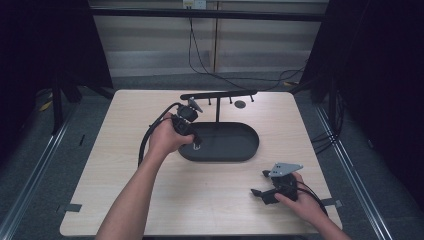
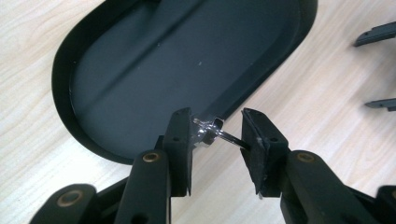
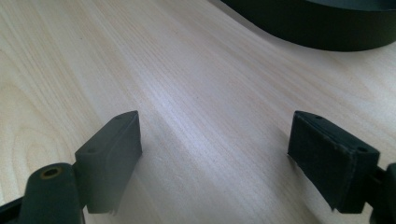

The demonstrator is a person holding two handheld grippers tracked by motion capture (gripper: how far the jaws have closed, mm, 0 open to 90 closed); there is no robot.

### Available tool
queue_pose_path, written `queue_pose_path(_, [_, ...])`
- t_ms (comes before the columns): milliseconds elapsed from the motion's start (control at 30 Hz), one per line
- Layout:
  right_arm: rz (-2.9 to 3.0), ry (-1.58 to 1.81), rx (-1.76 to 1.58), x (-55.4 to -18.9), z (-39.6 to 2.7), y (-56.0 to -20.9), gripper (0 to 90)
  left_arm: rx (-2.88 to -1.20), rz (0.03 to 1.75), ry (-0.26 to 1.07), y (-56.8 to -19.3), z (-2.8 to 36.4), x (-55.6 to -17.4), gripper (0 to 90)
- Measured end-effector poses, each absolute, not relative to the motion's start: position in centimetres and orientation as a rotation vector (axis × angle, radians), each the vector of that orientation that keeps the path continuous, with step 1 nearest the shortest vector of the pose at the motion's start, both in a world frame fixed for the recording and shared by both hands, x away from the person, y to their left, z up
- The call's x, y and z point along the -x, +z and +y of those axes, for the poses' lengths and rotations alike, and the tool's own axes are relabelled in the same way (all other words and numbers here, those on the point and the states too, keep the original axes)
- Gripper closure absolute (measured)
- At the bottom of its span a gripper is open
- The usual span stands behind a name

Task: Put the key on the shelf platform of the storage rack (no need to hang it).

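We hold a small metal ring point(image 2: 215, 132) between the jaws of our left gripper point(image 2: 216, 140), which are closed on it from both sides. One pad presses its thicker silvery end and the other catches the thin wire loop. The ring sits just above the near rim of the black oval tray point(image 2: 140, 70), at the tray's near left edge in the high view, so we judge it is either going into the tray or coming out of it. Behind the tray a black stand point(image 1: 218, 95) with short pegs rises from the far side of the table point(image 1: 125, 175), a likely place to hang the ring. Our right gripper point(image 1: 265, 185) rests near the right front corner, jaws spread wide with nothing between them, kept out of the way.
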State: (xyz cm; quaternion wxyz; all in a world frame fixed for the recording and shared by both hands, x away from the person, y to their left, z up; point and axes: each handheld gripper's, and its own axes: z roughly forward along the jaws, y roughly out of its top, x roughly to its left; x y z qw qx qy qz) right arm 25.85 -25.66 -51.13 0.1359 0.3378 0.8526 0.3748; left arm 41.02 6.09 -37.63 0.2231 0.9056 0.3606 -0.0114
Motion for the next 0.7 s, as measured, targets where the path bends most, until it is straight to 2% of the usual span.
queue_pose_path(700, [2.469,1.085,-0.976,-25.8,-25.7,-51.1,17.0,-2.478,1.013,0.011,-39.2,5.0,-42.2,64.4])
